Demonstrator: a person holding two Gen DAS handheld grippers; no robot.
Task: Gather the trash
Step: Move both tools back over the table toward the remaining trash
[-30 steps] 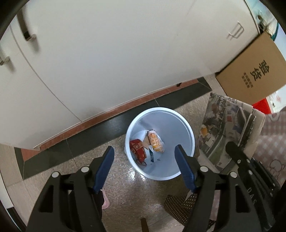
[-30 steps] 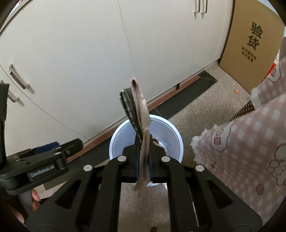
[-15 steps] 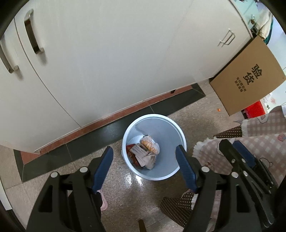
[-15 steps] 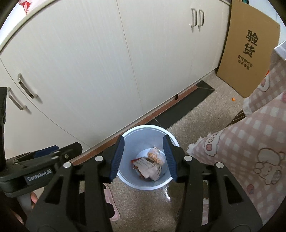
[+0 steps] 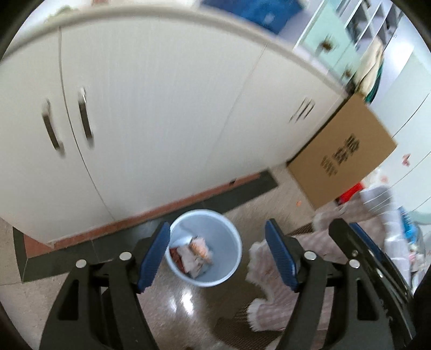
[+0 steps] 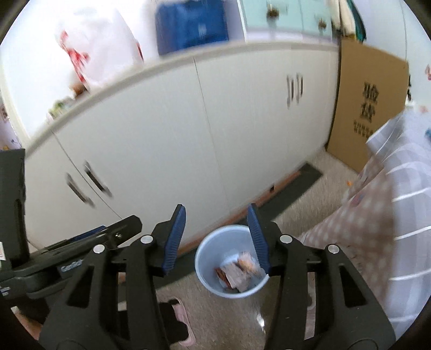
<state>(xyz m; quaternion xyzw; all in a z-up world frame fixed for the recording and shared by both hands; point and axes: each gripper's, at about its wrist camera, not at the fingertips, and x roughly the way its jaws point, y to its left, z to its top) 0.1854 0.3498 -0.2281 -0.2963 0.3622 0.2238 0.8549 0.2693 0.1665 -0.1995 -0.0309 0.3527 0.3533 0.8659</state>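
A pale blue bin point(image 5: 230, 270) stands on the speckled floor by the cabinet base, far below both grippers. Inside lie crumpled wrappers point(image 5: 194, 255): a red packet, an orange snack bag and a folded paper piece. My left gripper point(image 5: 217, 224) hangs high over the bin, its jaws opening with nothing between them. In the right wrist view the bin point(image 6: 204, 260) and the wrappers point(image 6: 237, 269) show below my right gripper point(image 6: 216, 206), whose jaws are also opening and empty. The left gripper's body point(image 6: 80, 242) shows at the left of that view.
White cabinet doors point(image 5: 161, 121) fill the background. A cardboard box point(image 5: 342, 156) leans at the right. A pink checked tablecloth point(image 6: 377, 215) hangs at the right edge. A pink slipper point(image 6: 183, 317) lies on the floor. A blue crate point(image 6: 192, 24) sits on the counter.
The right gripper opened and released the folded paper piece, which now lies in the bin. Both grippers rose well above the bin and tilted upward, so the countertop has come into view.
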